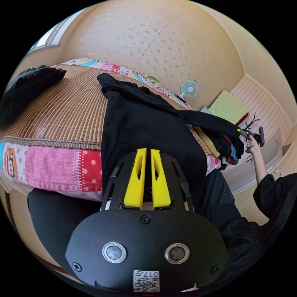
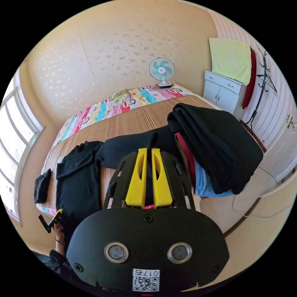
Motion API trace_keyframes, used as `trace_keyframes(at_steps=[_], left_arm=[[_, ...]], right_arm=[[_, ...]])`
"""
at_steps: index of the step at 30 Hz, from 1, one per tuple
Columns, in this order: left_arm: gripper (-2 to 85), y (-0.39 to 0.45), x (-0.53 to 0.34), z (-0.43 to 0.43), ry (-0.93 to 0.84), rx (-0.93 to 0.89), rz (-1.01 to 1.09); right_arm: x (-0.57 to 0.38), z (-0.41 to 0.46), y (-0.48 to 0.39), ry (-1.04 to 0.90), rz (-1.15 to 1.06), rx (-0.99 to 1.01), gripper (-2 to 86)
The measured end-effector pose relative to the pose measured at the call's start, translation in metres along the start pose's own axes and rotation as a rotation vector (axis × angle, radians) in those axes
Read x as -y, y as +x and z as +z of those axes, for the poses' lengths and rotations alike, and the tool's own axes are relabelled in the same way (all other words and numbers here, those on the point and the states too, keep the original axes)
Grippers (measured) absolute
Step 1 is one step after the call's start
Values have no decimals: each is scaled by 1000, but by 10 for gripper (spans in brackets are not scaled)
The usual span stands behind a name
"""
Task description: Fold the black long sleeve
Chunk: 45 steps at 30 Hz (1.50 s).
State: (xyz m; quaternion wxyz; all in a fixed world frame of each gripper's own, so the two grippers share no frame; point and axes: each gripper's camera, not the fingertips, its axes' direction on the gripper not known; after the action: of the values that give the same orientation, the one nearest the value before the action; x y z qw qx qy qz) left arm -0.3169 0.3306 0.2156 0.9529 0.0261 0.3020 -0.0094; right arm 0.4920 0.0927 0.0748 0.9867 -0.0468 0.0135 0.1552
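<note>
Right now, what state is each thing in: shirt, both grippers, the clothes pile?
Black long sleeve: spread on the bed, hem over the edge, one sleeve pulled out sideways.
Left gripper: shut on the hem.
Right gripper: shut on the sleeve end.
Clothes pile: heaped, unfolded.
Small black garment: folded.

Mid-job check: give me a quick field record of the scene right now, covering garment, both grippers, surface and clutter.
garment: black long sleeve spread on the bamboo mat, hem hanging over the bed edge
left gripper: jaws nearly closed at the hem; grip on cloth cannot be confirmed
right gripper: jaws shut on the sleeve, drawn out sideways
surface: mat over a patchwork bedsheet
clutter: pile of clothes at the bed's end; small black item near the window side
background: fan, white cabinet
</note>
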Motion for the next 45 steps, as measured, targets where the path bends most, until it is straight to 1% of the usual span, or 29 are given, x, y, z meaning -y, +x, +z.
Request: trace_keyframes(at_steps=[2,3,4,5,6,8,9,10,11,13,15,17,20,23,24,25,26,27,29,31,33,34,36,37,38,39,42,45], left_arm=[[37,-1,-2,-1,3,-4,-4],[38,-1,-3,-1,3,1,-1],[39,-1,-3,-1,1,8,5],[39,-1,-3,-2,1,11,8],[39,-1,-3,-2,4,14,14],[39,-1,-3,-4,18,0,22],[40,-2,-3,-4,26,-13,25],[40,-3,-2,-4,30,-28,28],[40,-4,-2,-4,31,-36,29],[41,-8,-2,-3,30,-58,28],[41,-10,-2,-3,33,-70,26],[41,-11,-2,-4,34,-81,35],[41,-15,-3,-9,45,-72,40],[41,-25,-3,-14,68,-79,22],[41,-30,-2,-15,73,-88,7],[41,-36,-2,-16,79,-102,-11],[41,-38,-2,-17,82,-111,-20],[41,-43,-2,-18,89,-129,-33],[41,-48,-2,-19,97,-145,-43],[41,-52,-2,-20,98,-158,-49],[42,-54,-2,-20,96,-166,-54],[42,-55,-2,-20,94,-169,-56],[41,-58,-2,-20,89,-170,-61],[41,-60,-2,-20,89,-170,-66],[41,-61,-2,-20,90,-170,-69],[42,-63,-3,-21,95,-172,-77],[42,-68,-3,-22,105,-181,-93],[42,-69,-1,-21,96,-195,-88]], right_arm=[[4,18,-4,-15,30,-212,46],[2,14,-18,31,33,-270,55],[-1,10,-27,66,32,-274,59],[-7,2,-53,147,14,-236,62],[-9,0,-69,181,-22,-197,64],[-14,11,-148,242,-237,8,57],[-12,27,-191,215,-354,146,56],[-11,37,-211,191,-402,214,58],[-7,61,-250,127,-477,331,63],[2,99,-304,29,-544,410,69],[15,152,-363,-52,-577,374,77],[29,192,-390,-110,-530,340,83],[49,243,-406,-135,-434,281,97],[57,285,-412,-235,-391,290,94],[56,288,-413,-238,-391,280,91],[54,286,-414,-203,-402,274,80],[50,276,-415,-149,-427,316,65],[46,262,-412,-76,-416,321,44],[44,246,-403,0,-381,308,41],[47,243,-394,14,-354,279,40],[54,254,-380,-6,-322,147,43],[56,258,-374,-22,-313,133,44],[61,264,-352,-93,-244,193,57],[61,260,-334,-110,-208,274,66],[56,247,-314,-79,-192,338,71],[48,230,-291,-31,-165,360,75],[30,193,-227,40,-71,390,78],[-5,140,-110,142,127,376,79]])
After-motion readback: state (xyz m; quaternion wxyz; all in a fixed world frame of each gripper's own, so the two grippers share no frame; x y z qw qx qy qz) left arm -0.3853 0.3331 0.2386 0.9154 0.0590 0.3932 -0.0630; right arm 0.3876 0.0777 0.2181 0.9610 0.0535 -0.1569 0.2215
